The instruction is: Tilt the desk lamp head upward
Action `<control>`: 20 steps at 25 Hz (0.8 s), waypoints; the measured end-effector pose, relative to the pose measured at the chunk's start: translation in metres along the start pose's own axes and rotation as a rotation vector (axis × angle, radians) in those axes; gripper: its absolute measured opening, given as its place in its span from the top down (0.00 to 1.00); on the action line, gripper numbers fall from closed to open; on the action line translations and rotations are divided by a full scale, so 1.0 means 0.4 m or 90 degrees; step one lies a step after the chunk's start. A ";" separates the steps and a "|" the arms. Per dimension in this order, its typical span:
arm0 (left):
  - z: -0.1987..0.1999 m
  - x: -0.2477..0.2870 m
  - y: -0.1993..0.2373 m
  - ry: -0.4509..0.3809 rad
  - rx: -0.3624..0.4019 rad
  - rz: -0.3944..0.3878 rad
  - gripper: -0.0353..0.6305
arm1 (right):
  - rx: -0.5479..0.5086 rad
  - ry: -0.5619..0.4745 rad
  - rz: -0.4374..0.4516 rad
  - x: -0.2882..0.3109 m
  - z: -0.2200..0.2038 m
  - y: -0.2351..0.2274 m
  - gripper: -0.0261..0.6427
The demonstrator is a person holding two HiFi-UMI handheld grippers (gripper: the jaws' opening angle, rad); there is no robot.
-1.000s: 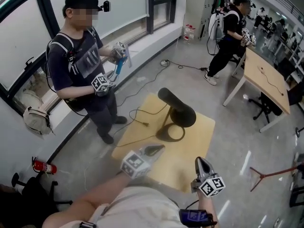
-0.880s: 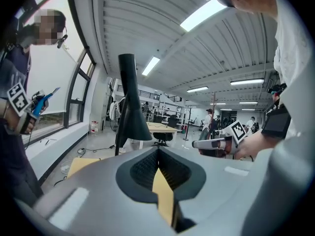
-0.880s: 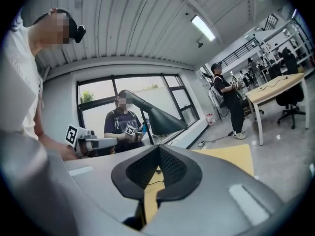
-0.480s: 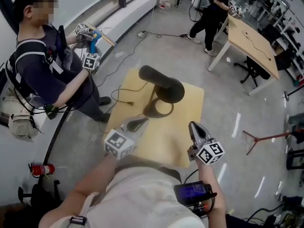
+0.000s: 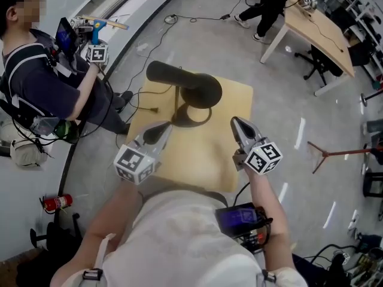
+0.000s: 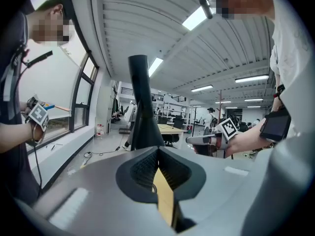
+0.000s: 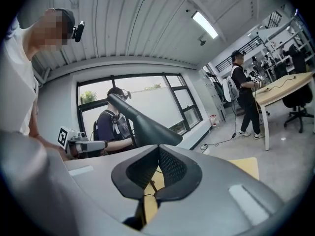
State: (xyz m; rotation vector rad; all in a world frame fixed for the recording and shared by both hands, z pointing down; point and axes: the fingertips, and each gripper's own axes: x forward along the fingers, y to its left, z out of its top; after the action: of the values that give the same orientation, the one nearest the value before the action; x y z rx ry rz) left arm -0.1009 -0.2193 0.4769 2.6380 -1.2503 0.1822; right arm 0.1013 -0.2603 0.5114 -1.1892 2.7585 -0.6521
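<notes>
A black desk lamp stands on a small wooden table [image 5: 203, 160]. Its long head [image 5: 179, 79] lies about level above its ring base [image 5: 192, 116]. My left gripper [image 5: 161, 130] hovers over the table's near left, short of the base, shut and empty. My right gripper [image 5: 238, 125] hovers at the near right, also shut and empty, apart from the lamp. In the left gripper view the lamp [image 6: 141, 107] rises just beyond the shut left gripper [image 6: 157, 152]. From the right gripper view the lamp head [image 7: 145, 123] slants above the shut right gripper [image 7: 158, 150].
A person [image 5: 42, 88] holding grippers stands left of the table. Cables [image 5: 149, 46] trail over the floor behind it. A larger wooden desk [image 5: 317, 26] with another person is at the far right. A red-legged stand [image 5: 341, 154] and a fire extinguisher [image 5: 54, 203] sit on the floor.
Both grippers have come forward over the table toward the lamp, still shut. The head view has swung, so the bystander sits further left in the picture.
</notes>
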 end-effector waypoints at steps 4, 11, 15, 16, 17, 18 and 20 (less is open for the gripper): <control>0.029 0.014 0.005 -0.008 0.001 0.027 0.94 | -0.012 0.004 0.028 0.030 0.034 -0.023 0.94; 0.107 0.044 0.036 -0.010 0.038 0.071 0.94 | -0.011 -0.017 0.065 0.122 0.118 -0.044 0.94; 0.139 0.042 0.060 -0.014 0.046 0.102 0.94 | -0.010 -0.021 0.087 0.172 0.138 -0.036 0.94; 0.144 0.044 0.060 -0.014 0.046 0.105 0.94 | -0.010 -0.020 0.090 0.177 0.140 -0.038 0.94; 0.147 0.048 0.060 -0.013 0.046 0.108 0.94 | -0.010 -0.018 0.092 0.183 0.142 -0.041 0.94; 0.149 0.050 0.062 -0.012 0.046 0.110 0.94 | -0.009 -0.016 0.093 0.190 0.142 -0.045 0.94; 0.154 0.050 0.068 -0.009 0.046 0.115 0.94 | -0.003 -0.014 0.093 0.207 0.144 -0.051 0.94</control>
State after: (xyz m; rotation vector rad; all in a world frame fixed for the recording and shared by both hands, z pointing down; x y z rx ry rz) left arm -0.1082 -0.2659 0.4251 2.5883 -1.5137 0.2417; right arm 0.0704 -0.3519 0.4760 -0.9766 2.7963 -0.6136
